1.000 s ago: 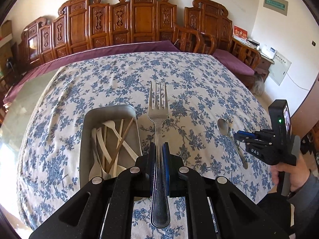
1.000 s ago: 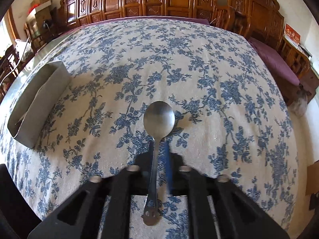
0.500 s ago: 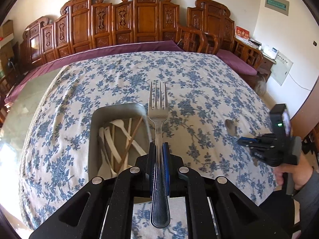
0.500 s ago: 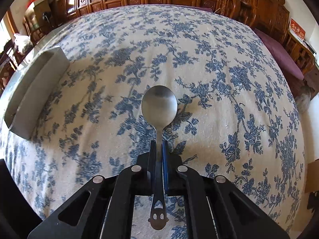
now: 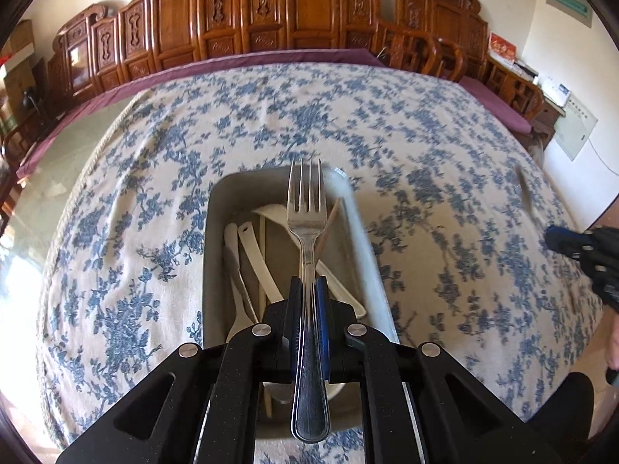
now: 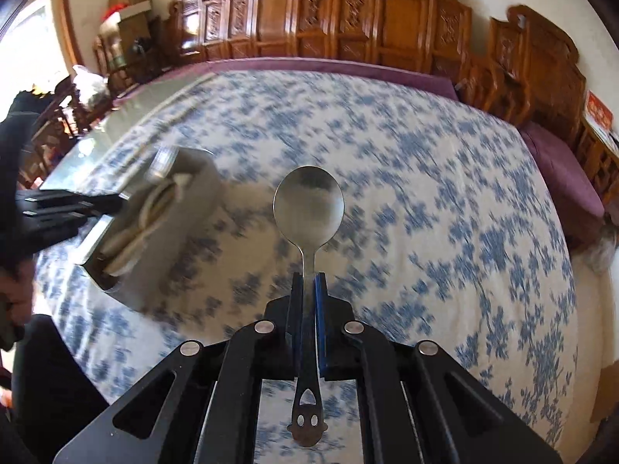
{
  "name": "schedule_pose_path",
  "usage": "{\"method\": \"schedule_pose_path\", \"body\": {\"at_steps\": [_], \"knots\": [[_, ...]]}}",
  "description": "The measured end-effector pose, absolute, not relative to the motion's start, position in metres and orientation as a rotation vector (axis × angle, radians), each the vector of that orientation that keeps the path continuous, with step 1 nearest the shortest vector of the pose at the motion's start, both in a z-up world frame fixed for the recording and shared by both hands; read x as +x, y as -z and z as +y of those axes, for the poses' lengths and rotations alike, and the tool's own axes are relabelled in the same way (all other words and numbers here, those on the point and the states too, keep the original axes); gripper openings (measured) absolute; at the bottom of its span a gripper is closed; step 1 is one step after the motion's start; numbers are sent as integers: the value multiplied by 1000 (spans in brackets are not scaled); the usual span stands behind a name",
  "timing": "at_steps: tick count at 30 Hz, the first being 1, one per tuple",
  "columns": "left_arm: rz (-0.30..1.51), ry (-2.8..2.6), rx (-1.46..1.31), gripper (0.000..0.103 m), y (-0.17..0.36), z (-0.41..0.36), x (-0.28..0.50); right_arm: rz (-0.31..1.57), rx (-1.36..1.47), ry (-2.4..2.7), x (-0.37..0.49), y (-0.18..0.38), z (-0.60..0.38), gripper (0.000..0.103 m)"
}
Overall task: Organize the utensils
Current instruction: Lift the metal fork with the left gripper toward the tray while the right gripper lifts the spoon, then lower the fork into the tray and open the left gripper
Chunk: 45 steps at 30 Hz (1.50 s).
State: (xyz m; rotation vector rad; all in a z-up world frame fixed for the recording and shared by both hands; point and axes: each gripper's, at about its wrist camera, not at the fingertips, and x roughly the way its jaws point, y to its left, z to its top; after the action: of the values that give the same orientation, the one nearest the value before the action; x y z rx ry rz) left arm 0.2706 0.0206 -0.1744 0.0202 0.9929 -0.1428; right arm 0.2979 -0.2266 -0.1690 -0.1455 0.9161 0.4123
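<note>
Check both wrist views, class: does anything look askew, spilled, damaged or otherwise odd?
Nothing stands out. The left claw holds the fork straight over the tray, where pale utensils lie loosely crossed. The right claw holds the spoon upright. Motion blur hides finer detail.

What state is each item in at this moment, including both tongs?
Left tongs: shut on the fork.
Fork: held by its handle, tines forward, above the tray.
Right tongs: shut on the spoon.
Spoon: held by its handle, bowl forward, lifted off the tablecloth.
Tray: resting on the tablecloth, open-topped, holding white utensils.
</note>
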Motion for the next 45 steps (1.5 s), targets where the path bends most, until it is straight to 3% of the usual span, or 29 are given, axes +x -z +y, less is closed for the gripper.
{"method": "schedule_pose_path", "body": {"at_steps": [19,45], "knots": [[1062,154,12,7,209,10,298,917,-168,-488,299,169,-188,7],[898,107,-35,7,132,89,248,913,-171,-575,318,163,-78,7]]}}
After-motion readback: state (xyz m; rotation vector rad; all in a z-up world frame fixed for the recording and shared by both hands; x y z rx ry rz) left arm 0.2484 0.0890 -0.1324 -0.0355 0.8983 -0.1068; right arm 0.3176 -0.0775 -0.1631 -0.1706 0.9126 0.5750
